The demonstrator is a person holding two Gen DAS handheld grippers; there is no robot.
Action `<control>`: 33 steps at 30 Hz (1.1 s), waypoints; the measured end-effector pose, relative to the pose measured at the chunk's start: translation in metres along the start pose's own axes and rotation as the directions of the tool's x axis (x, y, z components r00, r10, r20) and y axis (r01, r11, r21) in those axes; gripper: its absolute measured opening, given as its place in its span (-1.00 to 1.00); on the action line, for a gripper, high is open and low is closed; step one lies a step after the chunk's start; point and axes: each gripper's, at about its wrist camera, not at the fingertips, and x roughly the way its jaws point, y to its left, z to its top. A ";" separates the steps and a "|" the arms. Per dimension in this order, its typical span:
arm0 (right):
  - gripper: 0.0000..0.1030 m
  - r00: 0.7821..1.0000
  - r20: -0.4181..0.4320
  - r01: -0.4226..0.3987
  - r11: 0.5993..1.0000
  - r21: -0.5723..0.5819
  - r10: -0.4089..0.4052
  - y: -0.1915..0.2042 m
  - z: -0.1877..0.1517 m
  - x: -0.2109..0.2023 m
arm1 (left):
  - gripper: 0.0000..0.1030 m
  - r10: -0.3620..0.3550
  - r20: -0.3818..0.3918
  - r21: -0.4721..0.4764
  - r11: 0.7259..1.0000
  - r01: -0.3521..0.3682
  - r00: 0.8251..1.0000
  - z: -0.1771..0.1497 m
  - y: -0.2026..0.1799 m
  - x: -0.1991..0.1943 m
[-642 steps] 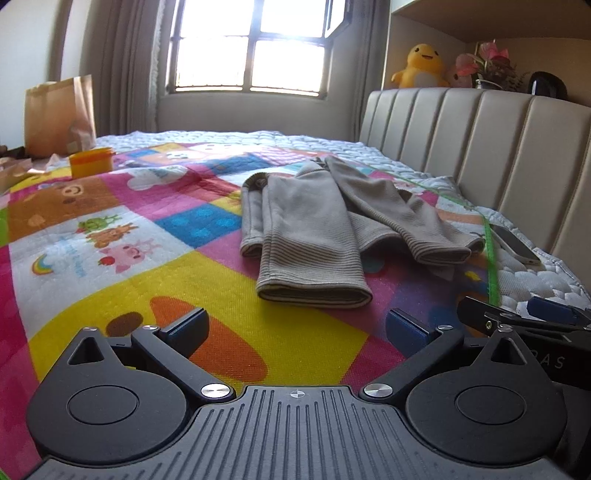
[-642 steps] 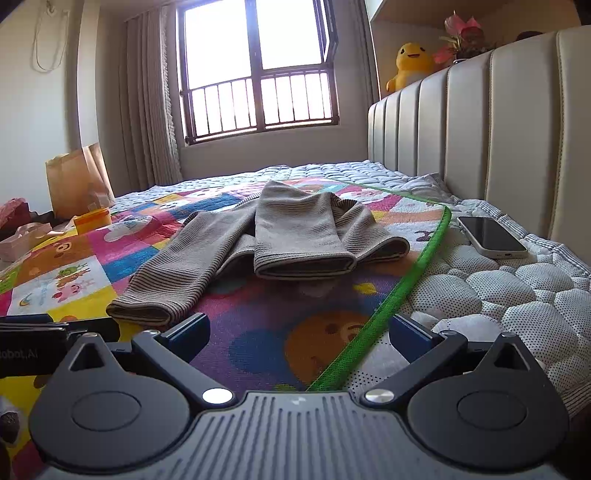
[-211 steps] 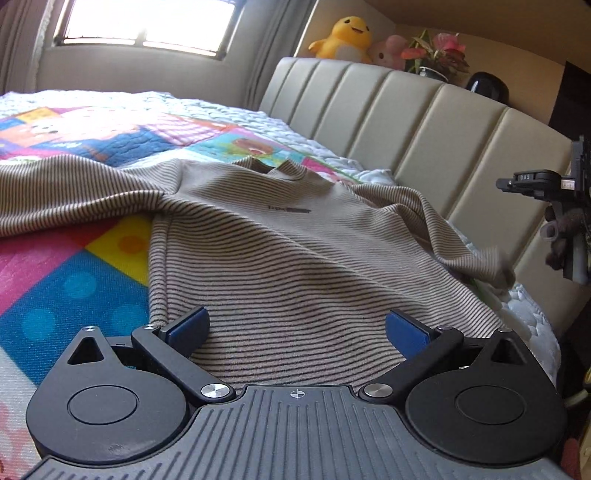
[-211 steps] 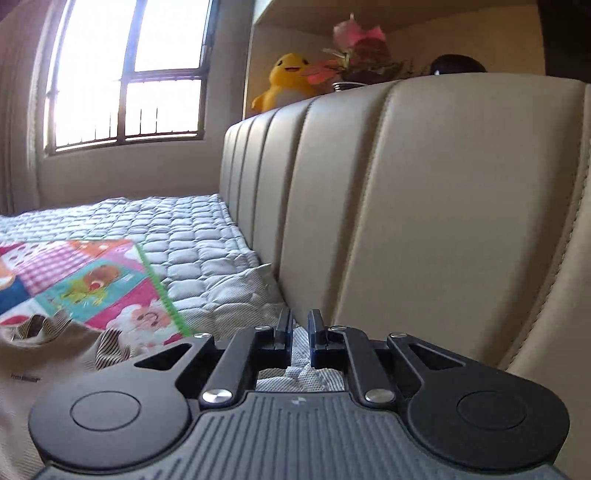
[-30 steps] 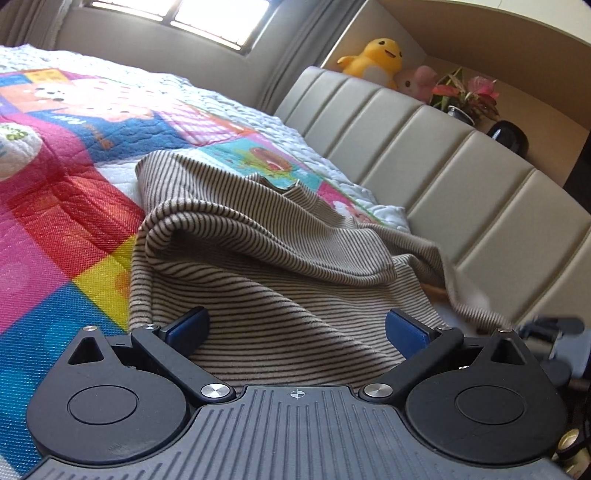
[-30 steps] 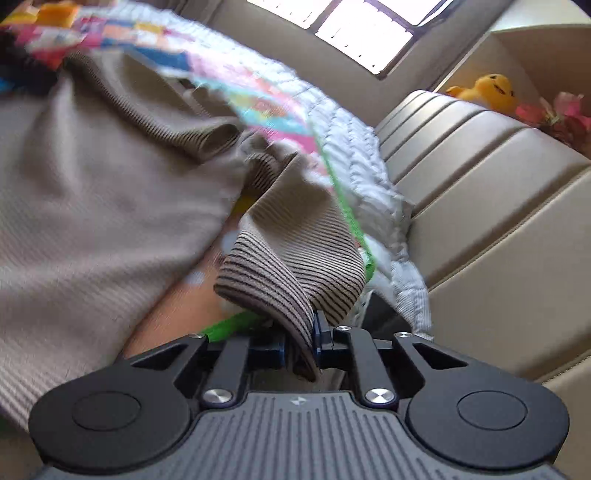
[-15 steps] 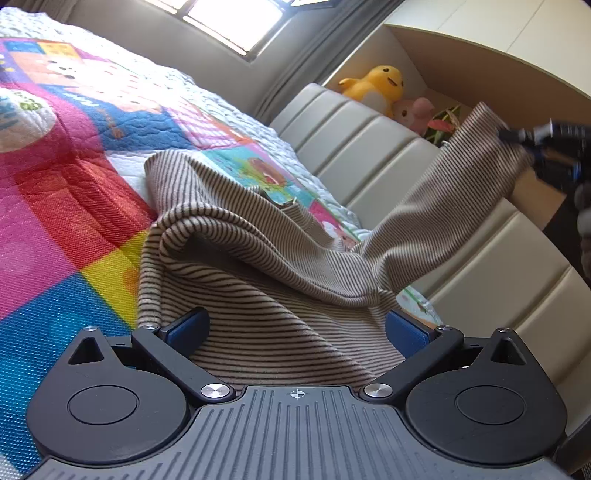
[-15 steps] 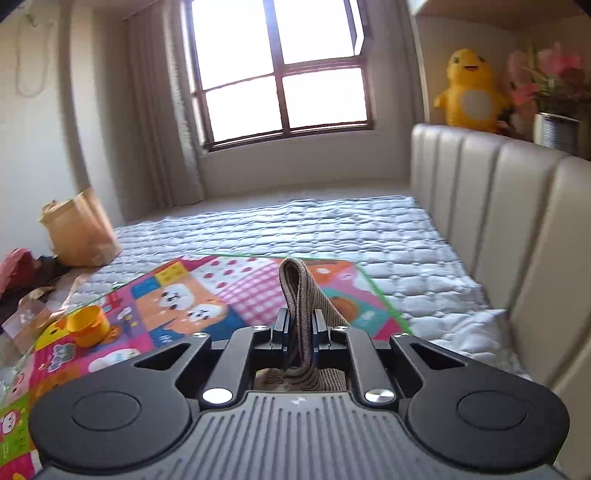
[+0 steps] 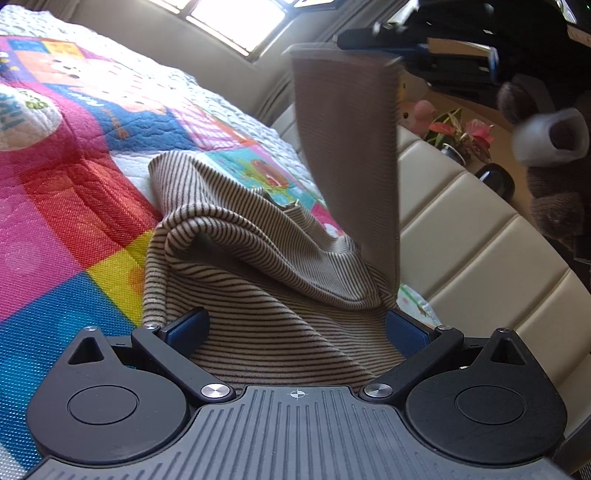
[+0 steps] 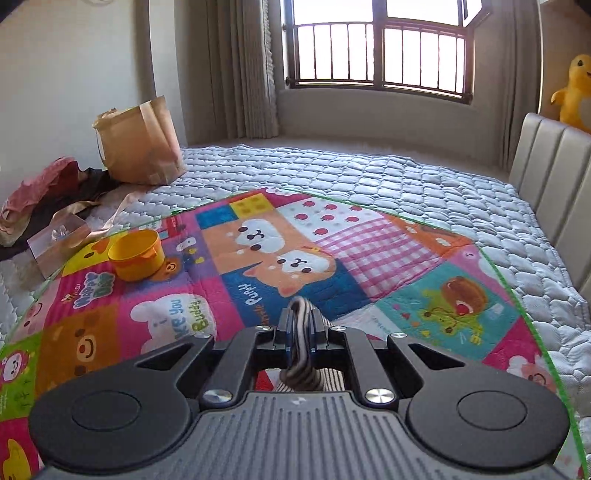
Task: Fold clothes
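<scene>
Left wrist view: left gripper (image 9: pixel 295 325) sits w/ jaws wide apart, nothing pinched, low over the striped top (image 9: pixel 258 306), whose body lies rumpled on the play mat (image 9: pixel 74 206) directly ahead of and under the fingers. One sleeve (image 9: pixel 351 147) rises steeply up & to the right of this gripper, to the right gripper (image 9: pixel 410 33) high above, blurred. Padded headboard (image 9: pixel 480 240) off to the right.

Right wrist view: right gripper (image 10: pixel 300 332) is clamped tight on a bunched loop of the striped fabric (image 10: pixel 301 354); the rest hangs below, out of sight. Mat spreads ahead, yellow cup (image 10: pixel 136 254) front-left, paper bag (image 10: pixel 142 144) further off.

Risks, as I judge them: the sleeve is held by a thick wad, so it could slip out if swung fast. W/ the left jaws not pinning the body, a hard pull on the sleeve may drag the whole top & add creases. Laying the sleeve down twisted would spoil the fold.
</scene>
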 end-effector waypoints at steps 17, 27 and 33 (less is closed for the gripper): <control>1.00 1.000 -0.012 0.011 0.981 0.193 -0.009 -0.089 -0.123 -0.036 | 1.00 0.002 -0.003 0.000 1.000 -0.002 1.000 -0.002 0.002 0.000; 1.00 0.994 0.080 0.033 0.922 0.386 -0.069 -0.140 -0.248 -0.038 | 0.99 0.081 0.000 0.068 0.994 -0.081 0.997 -0.002 -0.012 0.002; 1.00 0.985 0.174 -0.094 0.860 0.501 0.007 -0.164 -0.262 -0.042 | 0.39 0.223 0.139 0.292 0.922 -0.255 0.965 0.016 -0.064 -0.011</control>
